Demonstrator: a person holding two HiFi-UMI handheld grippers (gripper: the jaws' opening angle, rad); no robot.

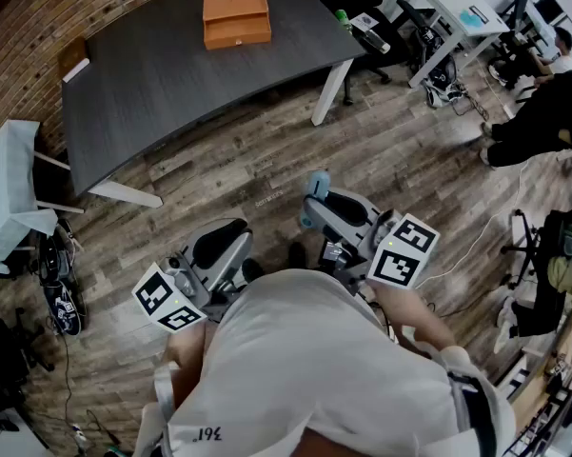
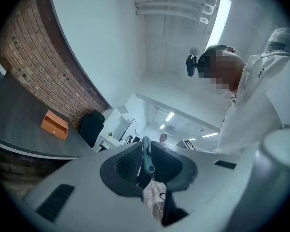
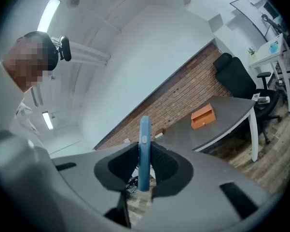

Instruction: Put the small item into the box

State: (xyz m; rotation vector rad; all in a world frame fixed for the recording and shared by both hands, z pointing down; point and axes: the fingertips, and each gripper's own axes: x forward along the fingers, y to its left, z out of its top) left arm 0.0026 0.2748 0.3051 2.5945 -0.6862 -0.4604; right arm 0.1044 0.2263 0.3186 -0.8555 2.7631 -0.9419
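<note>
While the person in the white shirt point(image 1: 314, 369) stood on the wooden floor point(image 1: 266, 169), both claws were held close to the body, side by side and well apart from the grey table point(image 1: 152, 84). The right gripper point(image 3: 144, 164) was closed on the small blue item point(image 3: 144, 141). This flat, thin thing stood upright on its edge between the two dark pads, and its top rose above them. From the head view, the same item showed as a pale blue end at the front of that claw. The left gripper point(image 2: 146, 164) had its pads close together on a thin grey strip point(image 2: 146, 153), but I could not tell what this strip was. The orange box point(image 1: 236, 19) rested on the far part of the table, near the brick wall point(image 1: 29, 27), and nothing was touching it. Each claw carried a white cube point(image 1: 403, 250) with black square marks.
</note>
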